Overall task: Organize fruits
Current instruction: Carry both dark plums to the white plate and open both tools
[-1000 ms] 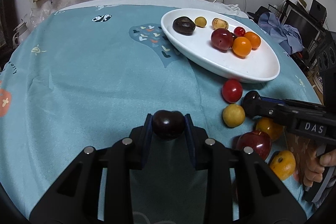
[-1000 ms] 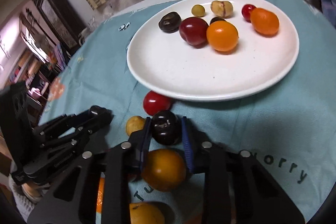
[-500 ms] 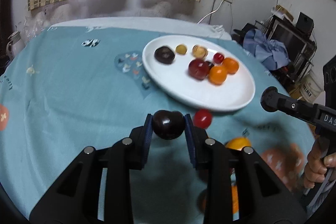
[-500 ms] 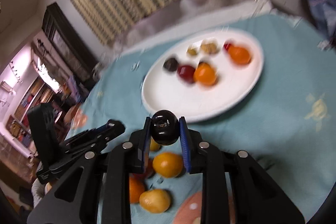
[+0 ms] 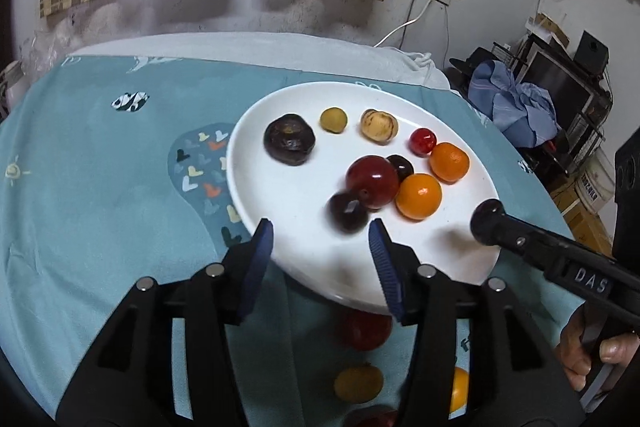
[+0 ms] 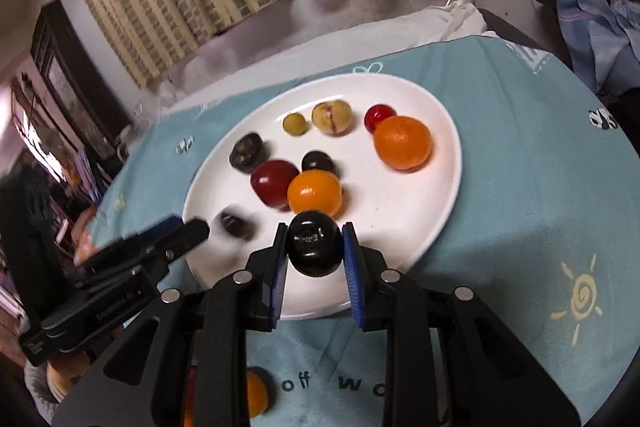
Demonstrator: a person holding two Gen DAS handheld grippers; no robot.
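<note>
A white plate (image 5: 296,227) on the teal tablecloth holds several fruits: a red plum (image 5: 372,181), two oranges (image 5: 418,195), a small red cherry (image 5: 422,141) and dark and yellow fruits. My left gripper (image 5: 320,247) is open over the plate's near rim; a dark plum (image 5: 347,213), blurred, lies on the plate just past its fingertips. My right gripper (image 6: 314,253) is shut on another dark plum (image 6: 314,241), held above the plate's (image 6: 400,227) near edge. The left gripper (image 6: 160,243) also shows at the left of the right wrist view.
Loose fruits lie on the cloth below the plate: a red one (image 5: 362,329), a yellow one (image 5: 358,383) and an orange one (image 5: 460,389). The table's far edge meets a wall with a curtain. Clutter and blue clothes (image 5: 516,107) stand at the right.
Both grippers moved from the loose fruits to above the plate. My left gripper opened and let its dark plum drop onto the plate. The right still holds its plum.
</note>
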